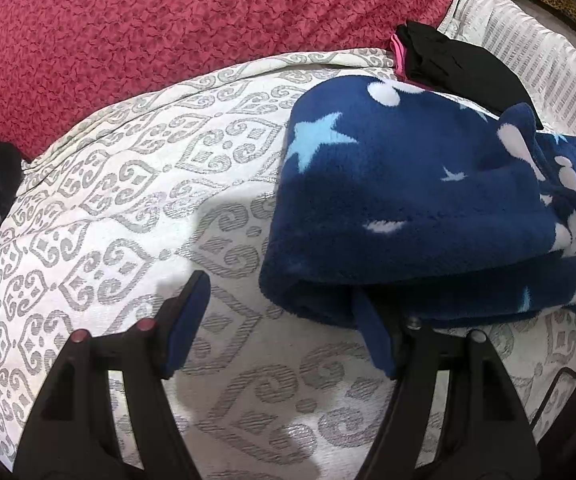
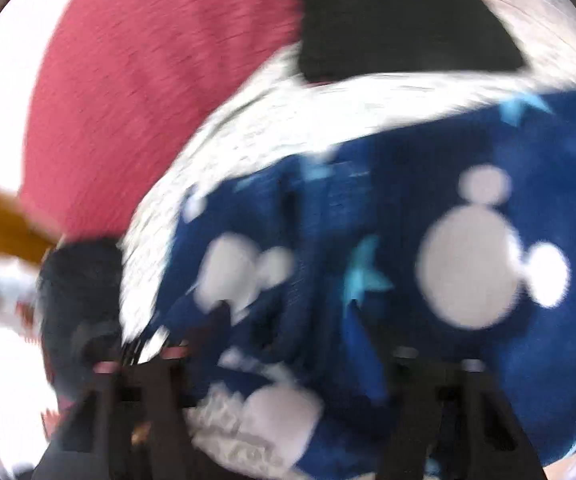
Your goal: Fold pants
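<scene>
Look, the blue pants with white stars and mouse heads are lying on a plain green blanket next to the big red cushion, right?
Not quite. The blue pants lie on a white cover with a grey swirl pattern, not a plain green blanket. The red cushion is indeed beside it. The left wrist view shows this clearly.

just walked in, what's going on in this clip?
A person with a handheld gripper in each hand is folding blue fleece pants with stars and white shapes on a patterned bedcover. The left gripper has its jaws open, one finger at the folded edge, gripping nothing. The right gripper is over the pants; that view is too blurred to tell its grip. A folded black garment lies behind.
</scene>
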`<state>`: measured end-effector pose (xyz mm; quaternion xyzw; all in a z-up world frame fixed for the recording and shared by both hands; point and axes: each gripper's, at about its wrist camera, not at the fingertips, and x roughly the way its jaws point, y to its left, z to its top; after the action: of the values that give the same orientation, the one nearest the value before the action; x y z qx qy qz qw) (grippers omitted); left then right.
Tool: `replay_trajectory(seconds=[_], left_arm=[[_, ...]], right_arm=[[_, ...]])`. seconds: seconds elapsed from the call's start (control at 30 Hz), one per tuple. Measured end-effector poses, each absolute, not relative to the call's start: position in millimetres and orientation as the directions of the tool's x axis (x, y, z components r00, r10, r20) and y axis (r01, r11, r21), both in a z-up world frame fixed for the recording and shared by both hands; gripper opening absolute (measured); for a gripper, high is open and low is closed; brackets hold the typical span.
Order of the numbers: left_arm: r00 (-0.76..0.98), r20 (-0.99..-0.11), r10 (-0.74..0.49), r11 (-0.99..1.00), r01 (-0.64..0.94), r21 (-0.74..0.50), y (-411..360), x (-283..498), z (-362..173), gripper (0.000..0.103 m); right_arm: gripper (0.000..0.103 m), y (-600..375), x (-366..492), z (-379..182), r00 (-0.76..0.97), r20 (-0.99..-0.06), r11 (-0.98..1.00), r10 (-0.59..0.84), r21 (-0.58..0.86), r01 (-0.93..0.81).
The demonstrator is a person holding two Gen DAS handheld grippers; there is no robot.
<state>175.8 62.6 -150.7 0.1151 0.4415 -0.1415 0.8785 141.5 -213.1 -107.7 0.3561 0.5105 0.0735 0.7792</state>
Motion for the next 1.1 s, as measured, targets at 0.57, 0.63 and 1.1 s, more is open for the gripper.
replay_trajectory(seconds=[0.57, 0.63, 1.1], left_arm=[[0.559, -0.812, -0.168, 0.933, 0.357, 0.053, 62.5, 176.0, -151.4, 0.073], [0.563, -0.811, -0.16, 0.93, 0.361, 0.067, 59.6, 175.2, -152.5, 0.073], [0.559, -0.816, -0.145, 0.936, 0.346, 0.071, 61.6, 176.7, -152.3, 0.073]], right_arm=[[0.004, -199.8, 113.8, -101.7, 0.417, -0.769, 0.777, 0.484, 0.597, 0.201], [0.01, -201.8, 109.4, -110.1, 0.379, -0.78, 0.777, 0.498, 0.595, 0.205], [0.071, -242.5, 141.4, -158.7, 0.492, -0.673, 0.566, 0.552, 0.736, 0.371]])
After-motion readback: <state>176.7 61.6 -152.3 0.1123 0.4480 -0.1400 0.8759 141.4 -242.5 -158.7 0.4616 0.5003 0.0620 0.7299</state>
